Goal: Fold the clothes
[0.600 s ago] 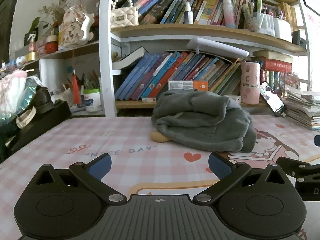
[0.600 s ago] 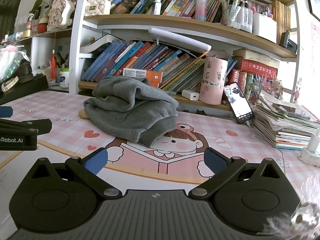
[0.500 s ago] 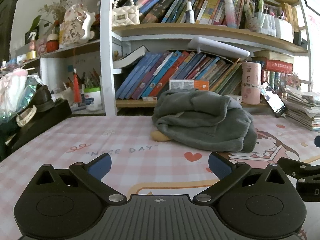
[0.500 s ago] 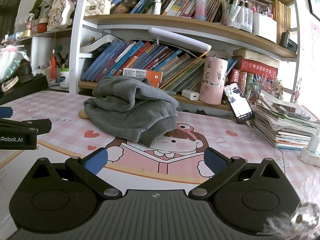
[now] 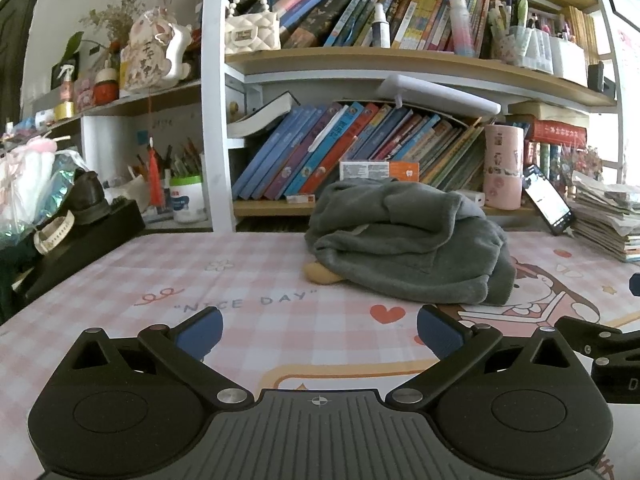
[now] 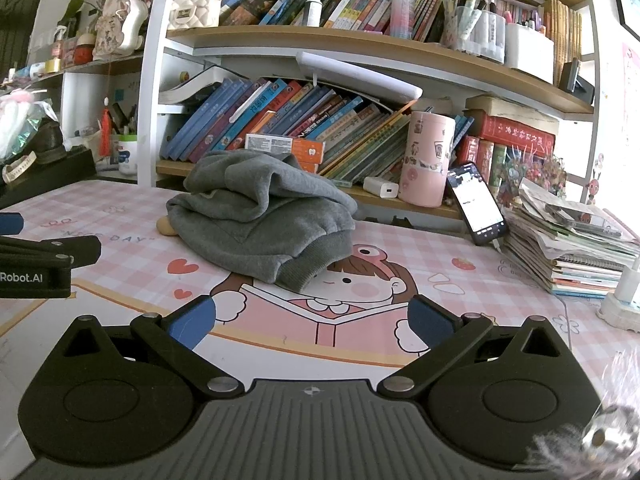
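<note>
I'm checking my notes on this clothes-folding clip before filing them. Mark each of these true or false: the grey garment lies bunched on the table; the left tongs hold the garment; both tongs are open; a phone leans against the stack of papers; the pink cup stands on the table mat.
1. The grey garment lies bunched on the table: true.
2. The left tongs hold the garment: false; nothing is between them, and the garment lies farther back.
3. Both tongs are open: true; the right tongs gape too.
4. A phone leans against the stack of papers: true.
5. The pink cup stands on the table mat: false; it stands on the low shelf.
</note>
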A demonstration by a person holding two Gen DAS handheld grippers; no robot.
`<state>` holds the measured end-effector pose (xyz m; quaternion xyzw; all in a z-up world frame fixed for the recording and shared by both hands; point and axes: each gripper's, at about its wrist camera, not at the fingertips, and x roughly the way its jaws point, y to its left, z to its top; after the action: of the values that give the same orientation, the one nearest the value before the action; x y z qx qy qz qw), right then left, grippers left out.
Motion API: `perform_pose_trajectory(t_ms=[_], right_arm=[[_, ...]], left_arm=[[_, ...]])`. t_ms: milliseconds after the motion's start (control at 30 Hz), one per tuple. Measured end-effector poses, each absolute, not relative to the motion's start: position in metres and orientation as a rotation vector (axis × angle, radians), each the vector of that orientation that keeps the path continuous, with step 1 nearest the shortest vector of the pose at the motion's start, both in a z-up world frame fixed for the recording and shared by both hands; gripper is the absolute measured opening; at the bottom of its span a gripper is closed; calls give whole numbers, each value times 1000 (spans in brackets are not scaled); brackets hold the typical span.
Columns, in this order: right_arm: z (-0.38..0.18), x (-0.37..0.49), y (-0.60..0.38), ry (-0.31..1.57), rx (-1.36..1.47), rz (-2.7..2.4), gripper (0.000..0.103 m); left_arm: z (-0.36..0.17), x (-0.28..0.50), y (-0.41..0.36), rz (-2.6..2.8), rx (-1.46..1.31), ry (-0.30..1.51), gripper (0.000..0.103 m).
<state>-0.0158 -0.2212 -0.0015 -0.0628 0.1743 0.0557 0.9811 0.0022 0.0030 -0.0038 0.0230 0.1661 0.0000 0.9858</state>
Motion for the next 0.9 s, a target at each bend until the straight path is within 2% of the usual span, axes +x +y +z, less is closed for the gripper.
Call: perform_pose_trajectory(t_ms=[900], right_arm=[[-2,-15,-219,360,-133,114,103]], left_arm=[[0,6,4,0,19,358,103]])
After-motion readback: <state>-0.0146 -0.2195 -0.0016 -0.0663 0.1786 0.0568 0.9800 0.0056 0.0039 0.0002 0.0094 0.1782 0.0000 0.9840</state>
